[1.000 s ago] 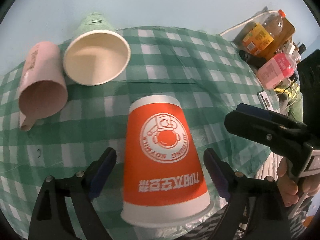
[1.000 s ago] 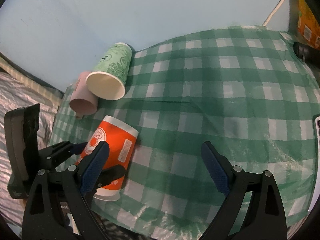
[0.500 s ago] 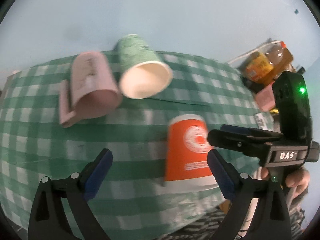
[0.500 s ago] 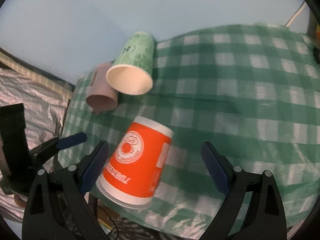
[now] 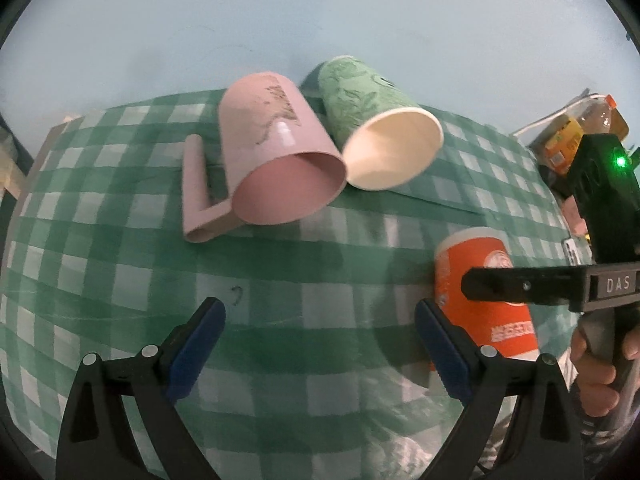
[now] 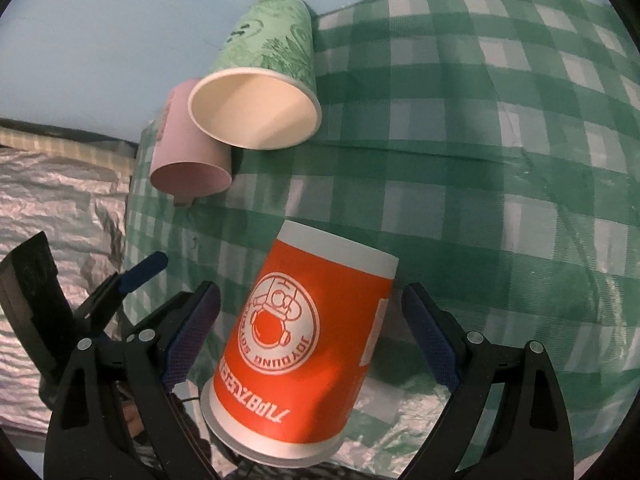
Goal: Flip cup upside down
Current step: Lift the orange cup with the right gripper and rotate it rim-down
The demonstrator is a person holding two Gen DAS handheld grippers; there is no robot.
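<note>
An orange paper cup (image 6: 304, 340) with a white logo stands upside down near the front edge of the green checked table; it also shows in the left wrist view (image 5: 480, 292). My right gripper (image 6: 310, 340) is open, its fingers on either side of the cup without touching it. My left gripper (image 5: 318, 344) is open and empty, to the left of the cup, over bare cloth. A pink mug (image 5: 276, 168) and a green paper cup (image 5: 380, 136) lie on their sides farther back, touching each other.
The green checked tablecloth (image 6: 500, 140) covers the table against a pale blue wall. Bottles and cartons (image 5: 572, 136) stand at the far right. Crinkled silver foil (image 6: 60, 208) lies beyond the table's left edge. The right gripper's body (image 5: 560, 284) partly hides the orange cup.
My left gripper has swung left, away from the orange cup, toward the pink mug. My right gripper has moved in so that its open fingers stand around the orange cup.
</note>
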